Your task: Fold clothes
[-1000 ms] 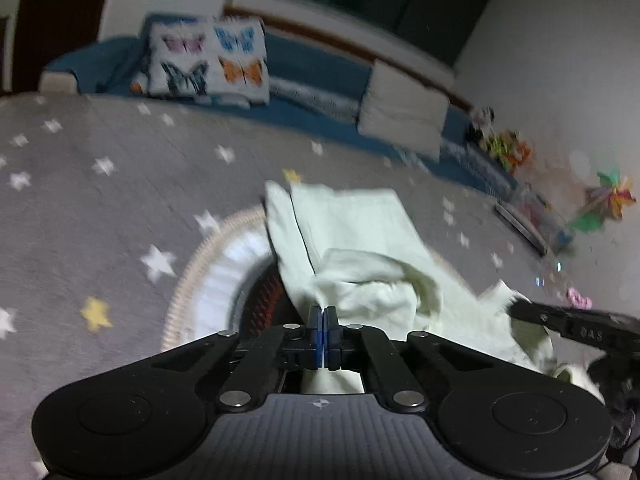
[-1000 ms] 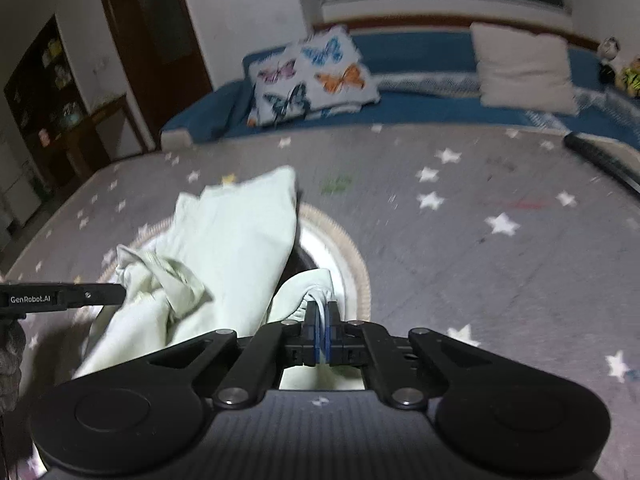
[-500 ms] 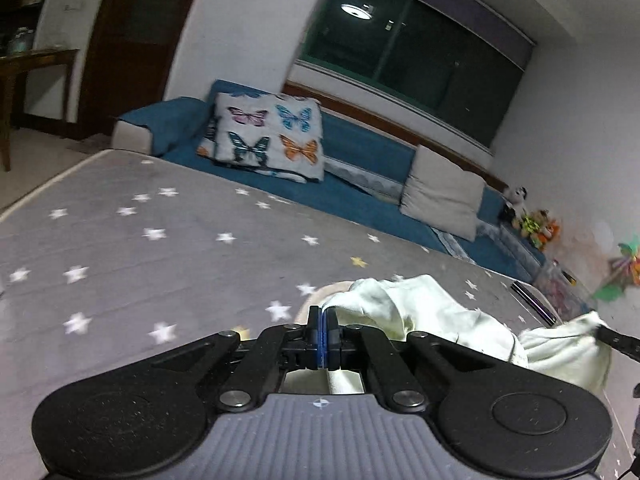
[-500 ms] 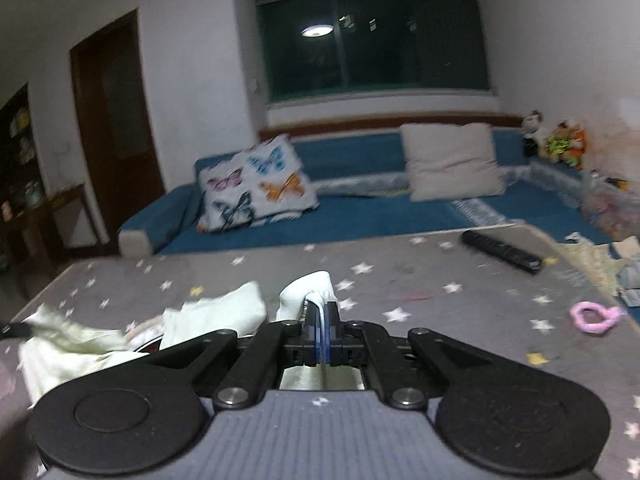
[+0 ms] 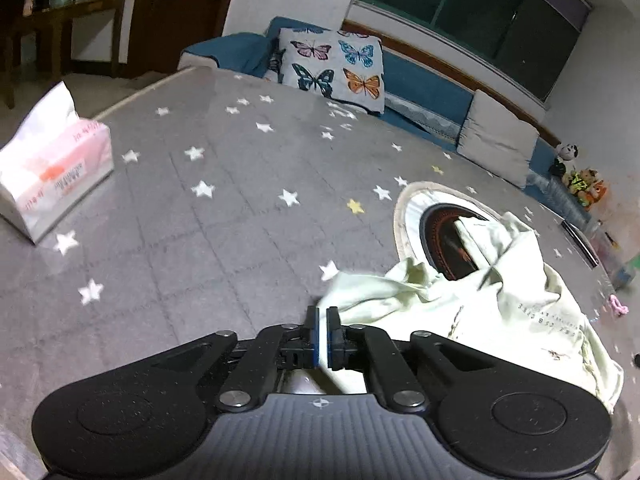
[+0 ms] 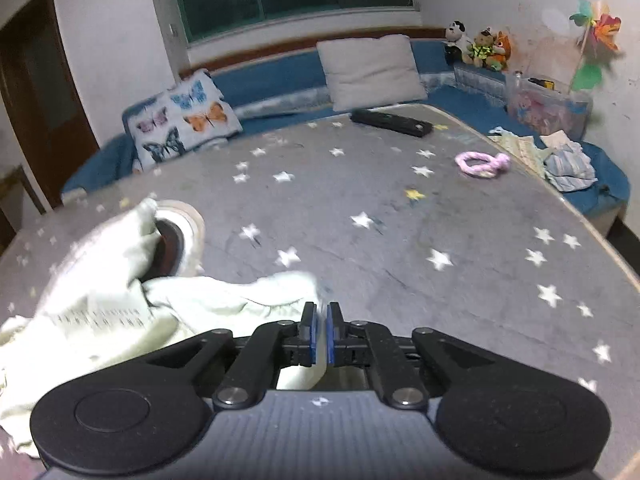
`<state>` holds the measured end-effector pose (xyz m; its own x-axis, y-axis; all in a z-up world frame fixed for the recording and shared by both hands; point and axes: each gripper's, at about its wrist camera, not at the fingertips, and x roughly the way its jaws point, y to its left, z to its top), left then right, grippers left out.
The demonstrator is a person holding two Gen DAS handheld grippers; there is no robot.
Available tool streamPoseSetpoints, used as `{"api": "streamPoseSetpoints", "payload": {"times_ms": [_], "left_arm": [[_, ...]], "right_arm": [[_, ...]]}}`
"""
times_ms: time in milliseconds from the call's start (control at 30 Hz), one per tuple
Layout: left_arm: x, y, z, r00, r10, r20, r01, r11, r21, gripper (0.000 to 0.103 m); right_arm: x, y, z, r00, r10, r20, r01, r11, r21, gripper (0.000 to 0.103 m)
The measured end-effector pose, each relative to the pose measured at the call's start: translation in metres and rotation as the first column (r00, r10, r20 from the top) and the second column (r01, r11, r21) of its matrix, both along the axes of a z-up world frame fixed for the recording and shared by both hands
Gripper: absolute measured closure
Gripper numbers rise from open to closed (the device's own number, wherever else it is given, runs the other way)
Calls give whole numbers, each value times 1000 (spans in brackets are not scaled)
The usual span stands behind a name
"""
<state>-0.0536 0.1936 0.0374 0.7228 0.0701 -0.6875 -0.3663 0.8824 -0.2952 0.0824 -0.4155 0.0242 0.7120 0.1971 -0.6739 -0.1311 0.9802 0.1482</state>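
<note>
The pale green garment [image 5: 472,312] lies spread but wrinkled on the grey star-patterned surface [image 5: 224,216], partly over a round patterned mat [image 5: 412,216]. One second ago each gripper pinched a corner of it tightly, and the cloth hung bunched between them. Now the left gripper [image 5: 322,334] shows a narrow gap between its blue pads, and the cloth edge is just beside and below them, seemingly no longer pressed. The right gripper [image 6: 319,334] has just been opening its jaws; its gap is also small, and the fabric corner sits at the left pad, apparently released. This probably means that the garment was carried and laid down for flattening, so the real folding is not yet begun.

For room, the surface is wide. Toward its left edge stands a tissue pack [image 5: 52,168], well apart from the garment. Near the far right edge lie a pink ring toy [image 6: 482,164] and a black bar [image 6: 390,123], also well apart. The butterfly pillow [image 5: 332,66] rests beyond the far edge. Around the cloth there is free space on both sides.
</note>
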Motion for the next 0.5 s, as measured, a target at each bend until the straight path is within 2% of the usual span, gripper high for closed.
{"api": "streamPoseSetpoints", "payload": {"times_ms": [100,167,200,233,367,500], "left_arm": [[6,-6,13,999,-18,36,17,999,28,92],[10,-10,21,998,-30,60,27,999,47,78],[14,-13,23,996,-47,71,43,998,51,75],[22,-19,25,994,-70,78,65,996,56,74],[59,-42,24,983,-163,84,158,985,66,76],[102,-66,19,969,-237,65,233,970,67,76]], "right_arm": [[-4,1,16,998,1,56,1,999,-32,94],[-1,8,24,995,43,85,-40,999,-36,88],[1,12,27,993,71,95,-68,997,-36,81],[4,16,29,990,100,103,-97,995,-37,77],[17,55,22,968,238,85,-234,971,-49,76],[30,93,14,942,331,62,-327,942,-74,76]]}}
